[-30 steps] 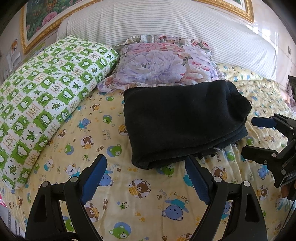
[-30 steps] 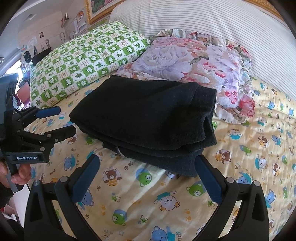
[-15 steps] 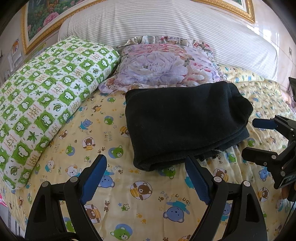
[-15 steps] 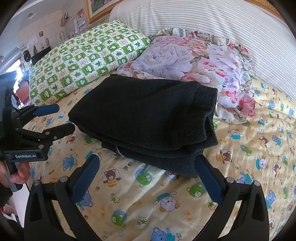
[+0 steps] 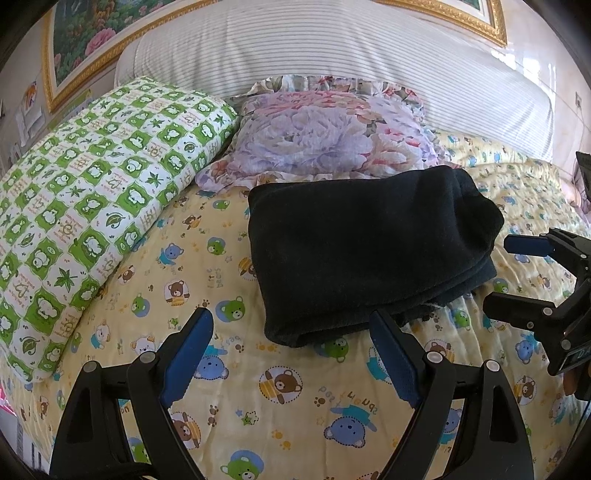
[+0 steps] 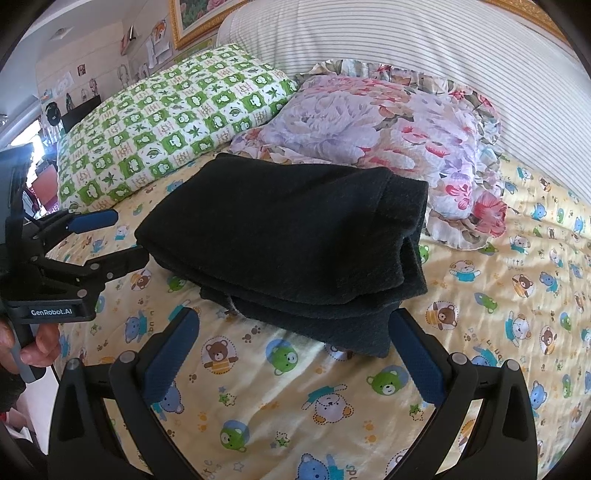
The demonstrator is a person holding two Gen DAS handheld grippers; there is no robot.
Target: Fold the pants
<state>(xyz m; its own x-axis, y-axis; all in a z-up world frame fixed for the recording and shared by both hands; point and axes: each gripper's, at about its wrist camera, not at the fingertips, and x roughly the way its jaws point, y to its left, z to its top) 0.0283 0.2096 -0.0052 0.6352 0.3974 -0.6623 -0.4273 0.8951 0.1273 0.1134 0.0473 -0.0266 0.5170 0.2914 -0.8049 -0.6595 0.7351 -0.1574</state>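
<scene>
**Folded pants on the bed, both grippers clear of them**

Dark pants (image 5: 365,251) folded into a thick, layered rectangle, lying flat on a yellow bedsheet (image 5: 288,406) printed with cartoon bears. Far edge of the pile touching or just overlapping a floral pillow (image 5: 317,136); left of that, a green-and-white checked pillow (image 5: 92,199), apart from the cloth. Behind both, a striped headboard (image 5: 332,48) and a gold-framed painting (image 5: 88,33).

Left gripper (image 5: 291,347) low over the sheet, jaws wide apart, nothing between them; blue pads (image 5: 186,350) just short of the near edge of the pile, the right-hand finger close beside its folded corner, contact not clear. Seen from the right wrist view, same gripper (image 6: 110,240) at the left side of the pile, its lower finger up against the cloth edge, a hand (image 6: 33,350) gripping the handle.

Right gripper (image 6: 291,350) likewise spread open and empty, hovering above the sheet in front of the stacked layers, near corner of the pile lying between its fingertips. From the left wrist view, same gripper (image 5: 513,277) just beside the right edge of the pile, not touching.
</scene>
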